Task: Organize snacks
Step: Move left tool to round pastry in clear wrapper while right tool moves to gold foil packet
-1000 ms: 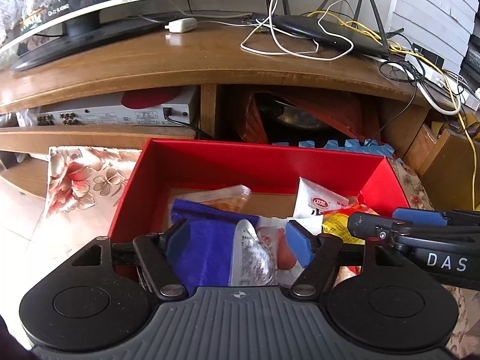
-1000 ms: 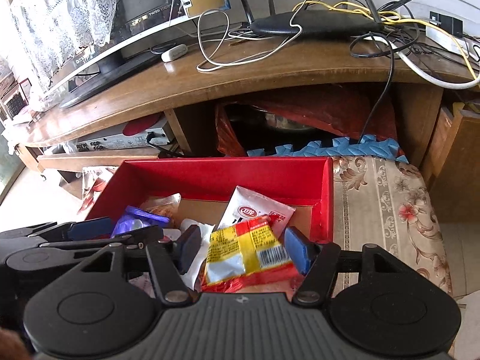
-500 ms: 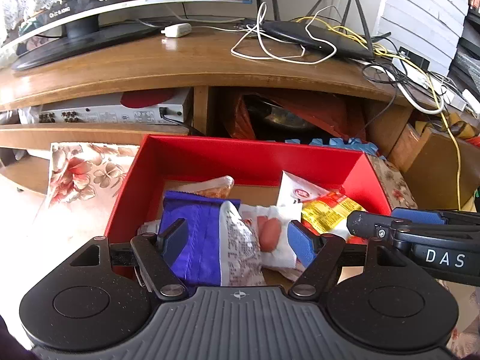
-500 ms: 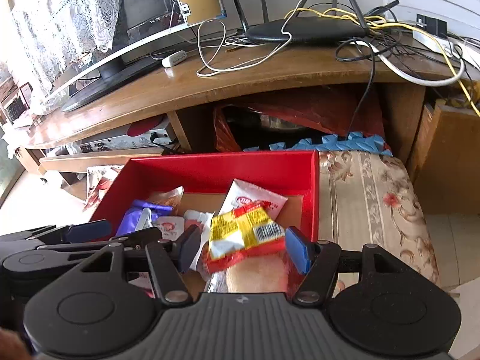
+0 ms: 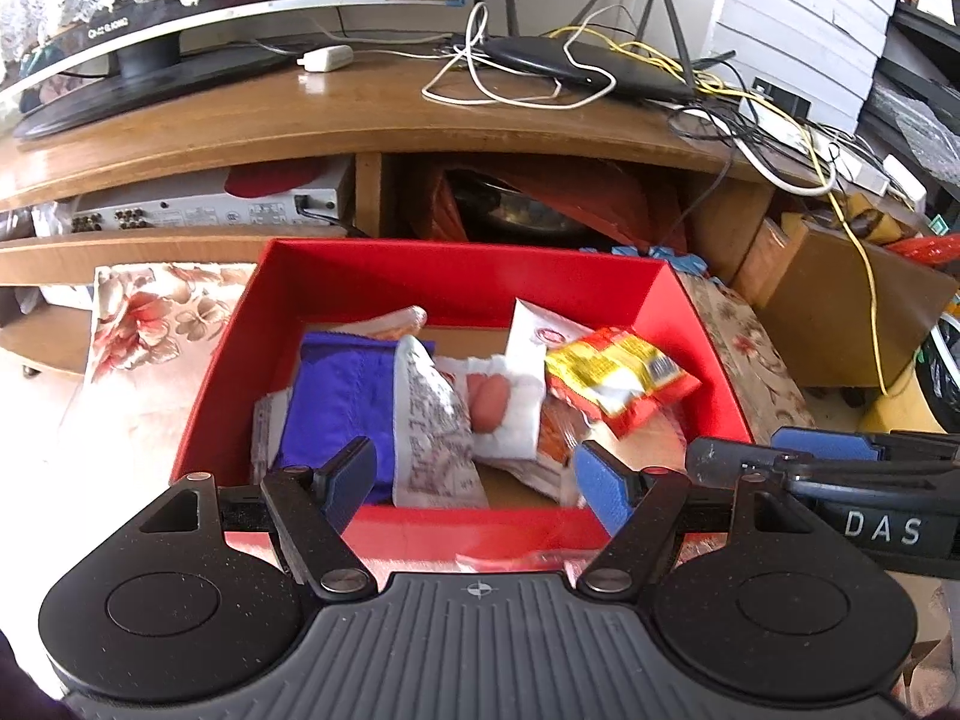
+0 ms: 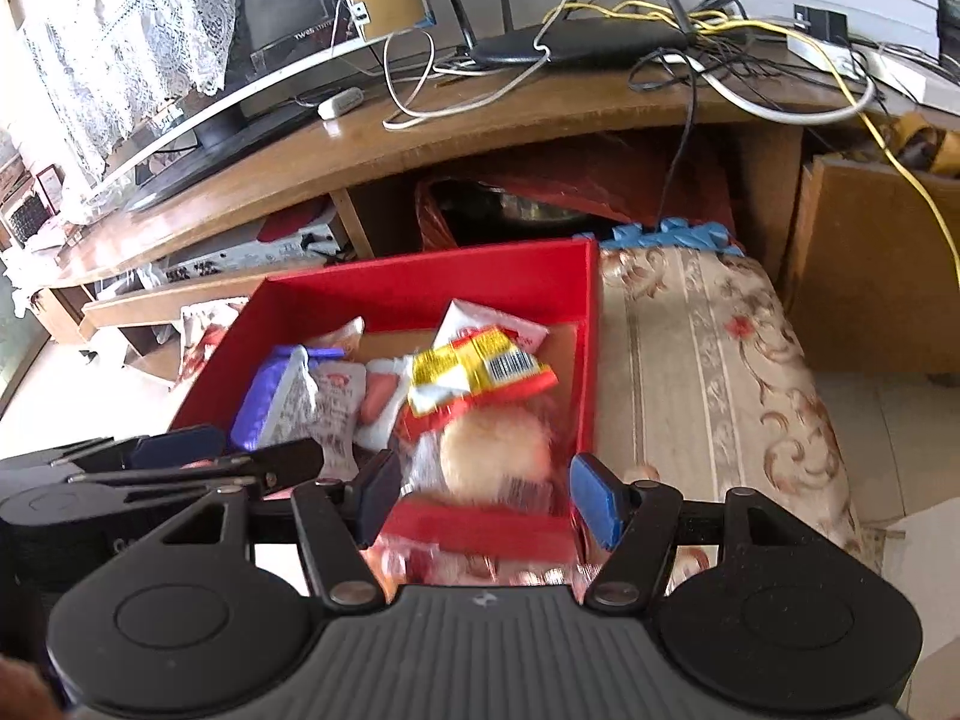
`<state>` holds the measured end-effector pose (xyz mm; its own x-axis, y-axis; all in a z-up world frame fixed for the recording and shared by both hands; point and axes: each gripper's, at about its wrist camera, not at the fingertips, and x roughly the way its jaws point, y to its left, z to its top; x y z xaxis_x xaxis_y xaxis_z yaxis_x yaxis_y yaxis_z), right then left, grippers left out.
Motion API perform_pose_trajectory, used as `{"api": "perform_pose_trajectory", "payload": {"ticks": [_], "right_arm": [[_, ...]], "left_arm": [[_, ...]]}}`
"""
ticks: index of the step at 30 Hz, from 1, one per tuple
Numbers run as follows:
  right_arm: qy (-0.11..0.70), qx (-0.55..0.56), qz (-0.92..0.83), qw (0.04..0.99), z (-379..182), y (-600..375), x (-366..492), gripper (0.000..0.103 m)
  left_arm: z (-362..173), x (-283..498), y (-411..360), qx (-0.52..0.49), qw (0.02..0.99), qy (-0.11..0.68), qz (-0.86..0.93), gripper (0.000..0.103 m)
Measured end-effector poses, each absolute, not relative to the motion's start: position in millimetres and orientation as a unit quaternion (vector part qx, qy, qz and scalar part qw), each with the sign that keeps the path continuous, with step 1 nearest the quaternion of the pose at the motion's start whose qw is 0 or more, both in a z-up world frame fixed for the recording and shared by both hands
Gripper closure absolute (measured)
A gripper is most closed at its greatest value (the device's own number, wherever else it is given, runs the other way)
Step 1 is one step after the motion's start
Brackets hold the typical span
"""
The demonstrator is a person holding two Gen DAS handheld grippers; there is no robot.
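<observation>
A red box [image 5: 456, 276] [image 6: 420, 291] holds several snack packets: a purple one [image 5: 336, 396] [image 6: 264, 402], a white sausage pack [image 5: 498, 402], a yellow-red packet [image 5: 618, 372] [image 6: 480, 369] and a clear-wrapped round bun [image 6: 492, 450]. My left gripper [image 5: 474, 480] is open and empty above the box's near edge. My right gripper [image 6: 486, 495] is open and empty over the near right corner. Each gripper shows at the edge of the other's view.
The box sits on a floral cloth [image 6: 708, 360]. Behind stands a wooden TV desk [image 5: 360, 120] with a monitor, a router [image 5: 570, 66] and tangled cables. A cardboard box [image 5: 840, 294] stands at the right.
Both grippers have pulled back and up from the box. The purple packet and the yellow-red packet now lie in the box, clear of the open fingers.
</observation>
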<state>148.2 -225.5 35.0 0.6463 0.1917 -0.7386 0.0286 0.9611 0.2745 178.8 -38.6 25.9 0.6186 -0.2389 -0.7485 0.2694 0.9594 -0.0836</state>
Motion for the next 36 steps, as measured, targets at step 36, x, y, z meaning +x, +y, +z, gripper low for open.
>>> {"api": "perform_pose_trajectory", "payload": {"ticks": [36], "right_arm": [[0.522, 0.122, 0.022, 0.844, -21.9, -240.6, 103.3, 0.036]], "left_arm": [[-40.8, 149.9, -38.7, 0.042, 0.846, 0.51, -0.151, 0.039]]}}
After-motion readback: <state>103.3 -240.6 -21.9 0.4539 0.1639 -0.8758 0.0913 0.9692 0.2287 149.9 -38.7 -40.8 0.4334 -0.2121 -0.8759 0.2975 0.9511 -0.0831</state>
